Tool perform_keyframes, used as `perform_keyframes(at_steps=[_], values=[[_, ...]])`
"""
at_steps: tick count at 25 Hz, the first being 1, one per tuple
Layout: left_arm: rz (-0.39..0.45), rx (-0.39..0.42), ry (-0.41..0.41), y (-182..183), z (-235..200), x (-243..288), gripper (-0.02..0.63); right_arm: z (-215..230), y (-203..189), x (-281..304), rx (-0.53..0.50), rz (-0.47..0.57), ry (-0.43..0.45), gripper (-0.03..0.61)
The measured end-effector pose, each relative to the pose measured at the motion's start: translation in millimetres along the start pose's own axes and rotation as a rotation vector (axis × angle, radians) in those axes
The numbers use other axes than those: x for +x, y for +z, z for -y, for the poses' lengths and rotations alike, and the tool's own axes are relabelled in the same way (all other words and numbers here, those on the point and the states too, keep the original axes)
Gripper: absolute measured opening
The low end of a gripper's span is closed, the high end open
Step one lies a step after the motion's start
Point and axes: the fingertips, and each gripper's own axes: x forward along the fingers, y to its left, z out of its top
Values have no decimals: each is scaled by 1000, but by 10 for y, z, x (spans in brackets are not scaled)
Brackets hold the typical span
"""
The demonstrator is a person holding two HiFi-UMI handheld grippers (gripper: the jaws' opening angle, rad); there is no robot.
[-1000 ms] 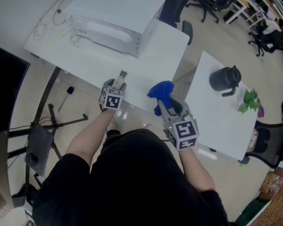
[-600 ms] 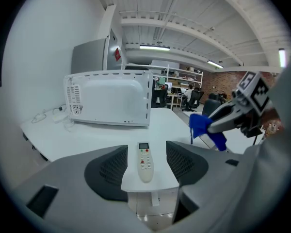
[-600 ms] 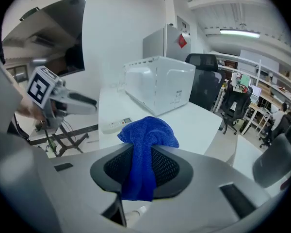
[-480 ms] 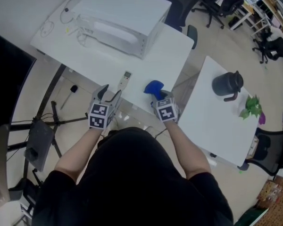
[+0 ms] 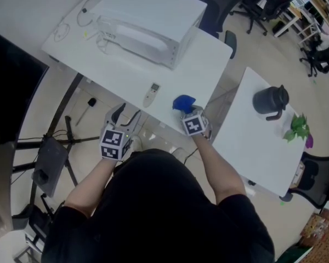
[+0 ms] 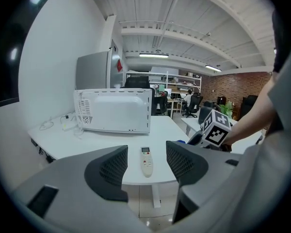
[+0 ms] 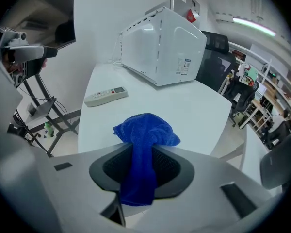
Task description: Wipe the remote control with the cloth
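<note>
Cloth [image 5: 183, 102] and remote control [image 5: 151, 94] lie apart on tabletop [image 5: 192, 64]; no wiping contact.

The remote control lies flat near the front edge of the tabletop, with nothing touching it. The cloth sits bunched at the remote's 3 o'clock, near it but clear of it. Right hand-held gripper [image 5: 187, 113]: the tail of the cloth runs between the pads, and the jaws are opening. Left hand-held gripper [image 5: 125, 114]: jaws apart and empty, held off the tabletop edge at the remote's 7 o'clock, with the remote lined up between them but well ahead. Judgement: either wiping is complete and the items are being released, or it has not begun. The views do not settle which.
</note>
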Motion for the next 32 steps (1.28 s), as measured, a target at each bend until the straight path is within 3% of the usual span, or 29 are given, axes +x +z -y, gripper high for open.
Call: perform_keyframes(at_steps=[6,11,13,24,32], values=[[35,11,-33,196,88,76,253,77,25,-220,53,55,-5,198],[83,31,-64,442,184,106,246,-1,411,-917,120,270,34,201],[100,41,-85,535,261,116,214,-130,601,-1190,127,348,69,201],[173,165,-187,966,770,110,9,-562,1222,-2060,108,589,126,37],[186,195,-218,1044,937,83,2,-587,1270,-2174,93,624,123,9]])
